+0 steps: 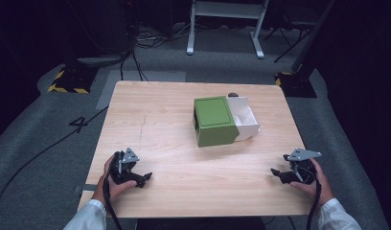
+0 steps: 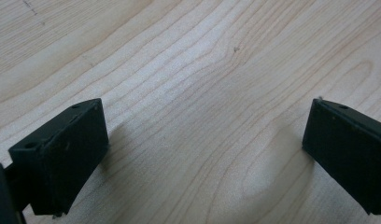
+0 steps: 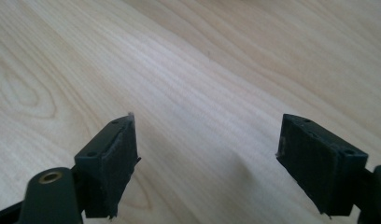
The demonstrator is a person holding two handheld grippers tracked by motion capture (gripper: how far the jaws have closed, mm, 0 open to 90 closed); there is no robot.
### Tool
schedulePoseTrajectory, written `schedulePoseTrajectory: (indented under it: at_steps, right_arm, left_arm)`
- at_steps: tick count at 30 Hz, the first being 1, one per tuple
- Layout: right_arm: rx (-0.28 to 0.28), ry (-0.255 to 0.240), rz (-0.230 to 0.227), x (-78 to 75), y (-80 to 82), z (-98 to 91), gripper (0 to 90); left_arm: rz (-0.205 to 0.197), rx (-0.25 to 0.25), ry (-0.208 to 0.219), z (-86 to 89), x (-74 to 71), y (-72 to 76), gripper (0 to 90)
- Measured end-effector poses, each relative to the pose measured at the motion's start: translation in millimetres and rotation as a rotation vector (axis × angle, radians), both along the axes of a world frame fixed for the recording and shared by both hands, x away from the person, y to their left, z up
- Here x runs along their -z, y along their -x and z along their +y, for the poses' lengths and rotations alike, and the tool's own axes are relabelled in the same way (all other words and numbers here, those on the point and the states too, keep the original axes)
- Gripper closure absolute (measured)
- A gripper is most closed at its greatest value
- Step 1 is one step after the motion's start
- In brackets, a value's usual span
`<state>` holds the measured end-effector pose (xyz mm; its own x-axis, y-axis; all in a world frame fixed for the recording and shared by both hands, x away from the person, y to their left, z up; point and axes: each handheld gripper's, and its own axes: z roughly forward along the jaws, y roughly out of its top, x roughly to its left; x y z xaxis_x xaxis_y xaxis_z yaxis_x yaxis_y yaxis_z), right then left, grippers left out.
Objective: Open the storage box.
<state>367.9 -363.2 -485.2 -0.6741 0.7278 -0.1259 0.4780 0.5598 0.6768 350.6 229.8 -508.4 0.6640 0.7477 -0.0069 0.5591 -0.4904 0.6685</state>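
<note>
A green box [image 1: 213, 120] stands near the middle of the wooden table [image 1: 155, 129], with a white inner tray [image 1: 245, 120] pulled out on its right side. A small dark thing [image 1: 233, 95] lies just behind the tray. My left gripper [image 1: 144, 179] rests low at the table's front left, open, its jaws [image 2: 205, 154] wide apart over bare wood. At the front right, my right gripper [image 1: 276, 173] sits low over the table, open too, with only wood grain between its jaws [image 3: 205, 163]. Both grippers are well short of the box.
The table's front edge runs just below both hands. Cables trail over the grey carpet at the left, and a white desk frame [image 1: 225, 26] stands behind the table. Yellow-black striped bases [image 1: 69, 81] flank the far corners.
</note>
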Motion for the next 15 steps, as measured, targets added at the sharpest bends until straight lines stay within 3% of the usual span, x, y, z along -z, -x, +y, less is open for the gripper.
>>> schedulePoseTrajectory:
  at_steps: [5, 10, 11, 12, 15]
  right_arm:
    - [0.013, -0.023, 0.013, 9.1, 8.3, -8.8, 20.5]
    - [0.037, -0.087, 0.014, 16.1, 17.2, -19.3, 21.2]
    - [0.043, -0.131, 0.018, 19.8, 19.9, -23.9, 21.1]
    - [0.048, -0.143, 0.011, 21.1, 21.1, -25.9, 21.1]
    - [0.066, -0.145, -0.003, 22.1, 23.4, -27.0, 20.5]
  left_arm:
    - [0.002, -0.002, 0.003, -0.2, 0.1, 0.1, 0.6]
    - [0.000, 0.000, 0.000, 0.0, 0.0, 0.0, 0.5]
    - [0.000, 0.000, 0.000, 0.0, 0.0, 0.0, 0.5]
    - [0.000, 0.000, 0.000, 0.0, 0.0, 0.0, 0.5]
    - [-0.001, 0.000, -0.001, 0.0, 0.0, 0.0, 0.5]
